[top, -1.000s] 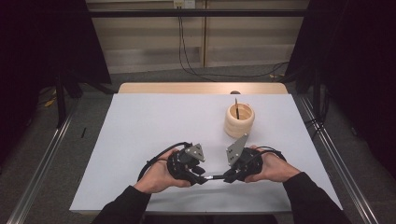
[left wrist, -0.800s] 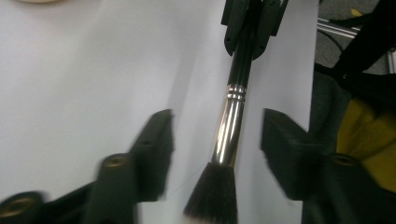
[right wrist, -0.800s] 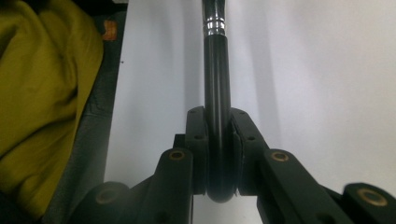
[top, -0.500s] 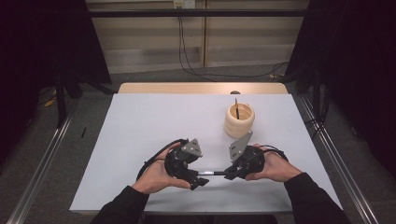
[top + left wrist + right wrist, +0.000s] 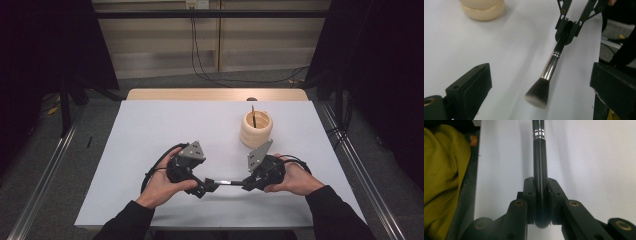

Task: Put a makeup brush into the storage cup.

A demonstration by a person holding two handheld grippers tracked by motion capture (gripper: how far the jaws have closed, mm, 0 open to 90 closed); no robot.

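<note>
A makeup brush (image 5: 227, 182) with a black handle, silver ferrule and dark, pale-tipped bristles (image 5: 537, 95) hangs level just above the white table (image 5: 150, 130). My right gripper (image 5: 248, 184) is shut on the handle's end (image 5: 539, 157), one pad on each side. My left gripper (image 5: 202, 189) faces it from the left. Its jaws have just been opening and now stand wide, the brush head between them (image 5: 540, 75) touching neither pad. The right gripper (image 5: 567, 30) shows beyond the brush in the left gripper view.
A cream ribbed holder (image 5: 256, 128) with one thin dark stick (image 5: 254, 116) in it stands behind the right hand, and its base (image 5: 482, 8) shows in the left gripper view. Olive cloth (image 5: 441, 177) lies off the table edge.
The left gripper's jaws have opened off the brush head, and that hand has drawn back a little to the left and up. The right gripper keeps still with the handle in it.
</note>
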